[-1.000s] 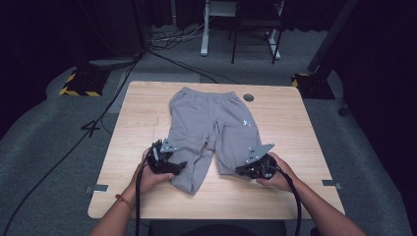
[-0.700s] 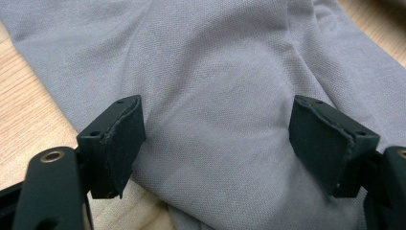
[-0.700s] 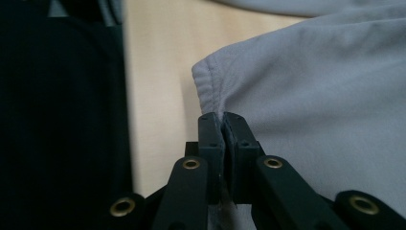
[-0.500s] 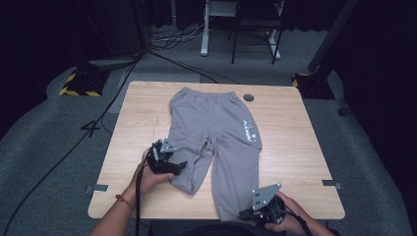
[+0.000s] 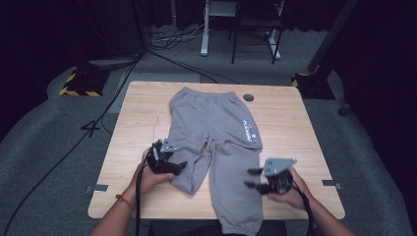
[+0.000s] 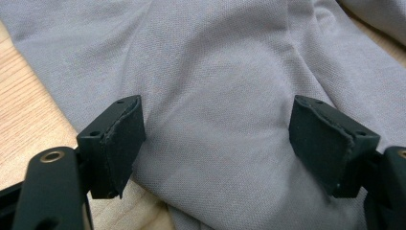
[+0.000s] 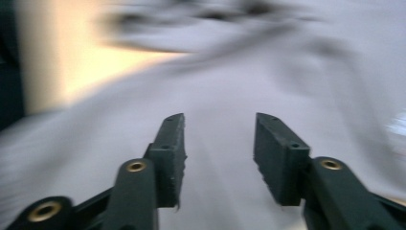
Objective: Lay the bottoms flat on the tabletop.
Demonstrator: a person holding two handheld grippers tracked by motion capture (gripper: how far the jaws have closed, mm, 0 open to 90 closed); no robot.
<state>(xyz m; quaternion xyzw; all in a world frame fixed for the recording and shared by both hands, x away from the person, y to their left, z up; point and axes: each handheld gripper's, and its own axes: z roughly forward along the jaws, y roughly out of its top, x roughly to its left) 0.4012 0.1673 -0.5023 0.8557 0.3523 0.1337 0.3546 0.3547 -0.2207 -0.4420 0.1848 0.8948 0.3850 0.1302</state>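
the grey sweatpants (image 5: 216,142) lie flat on the wooden table (image 5: 300,123), waistband toward the far edge, legs running toward the person. the longer leg passes the near table edge and its cuff is cut off at the bottom of the high view. the shorter leg ends just beside the left gripper (image 5: 178,167). a small print sits on the hip of the longer leg, too small to read. the right gripper view is smeared by motion: grey cloth (image 7: 239,86) and a pale strip of table (image 7: 62,62) show as soft shapes, no seams or folds to make out. the left gripper view is sharp, showing smooth knit fabric (image 6: 220,96) with a seam line and the leg's edge on bare wood.

the left gripper's jaws stand wide apart over the cloth, pressing on nothing. the right gripper (image 5: 253,178) hovers at the longer leg's outer edge; its jaws have just been opening, with nothing between them.
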